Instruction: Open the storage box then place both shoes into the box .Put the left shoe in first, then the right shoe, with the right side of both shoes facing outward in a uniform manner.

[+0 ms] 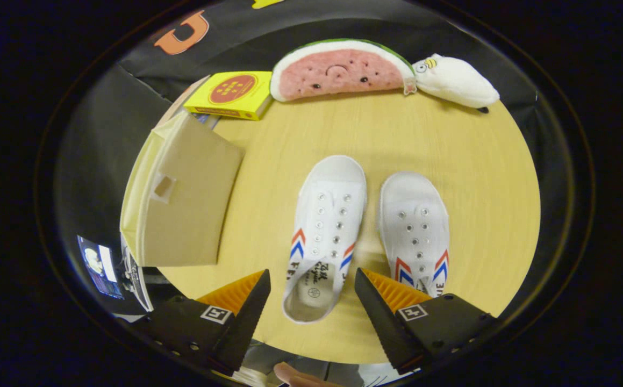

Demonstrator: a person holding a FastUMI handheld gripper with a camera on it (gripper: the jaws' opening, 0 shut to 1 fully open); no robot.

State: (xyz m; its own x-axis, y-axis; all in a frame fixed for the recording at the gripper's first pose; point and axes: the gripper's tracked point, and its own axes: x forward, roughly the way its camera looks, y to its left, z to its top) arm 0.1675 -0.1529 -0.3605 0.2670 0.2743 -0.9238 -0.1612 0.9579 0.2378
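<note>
- The gripper [312, 293] is seen held above a round wooden table [467, 161], its two black fingers [246, 306] spread wide apart and pinching nothing.
- The heel end of the left shoe [327, 231] is framed between the fingertips, with the toe pointed toward 12 o'clock; the shoe itself is not touched by either finger.
- The left shoe is shown as a white canvas slip-on with metal eyelets and red and blue chevron stripes on its sides; its open collar and printed insole are turned toward the camera.
- The right shoe [414, 228], of the same pattern, is set just beside the left shoe at its 3 o'clock, apart from it and roughly parallel; its heel is partly covered by the right finger.
- The storage box [182, 209], pale beige with a small square cut-out in one face, is placed at 9 to 10 o'clock of the left shoe, near the table's edge. Whether it is open cannot be told.
- A yellow box [231, 94] with a red oval is seen beyond the storage box, at 11 o'clock.
- A watermelon-slice plush [338, 70] is laid at 12 o'clock along the far edge, with a white plush toy [453, 80] touching its right end at 1 o'clock.
</note>
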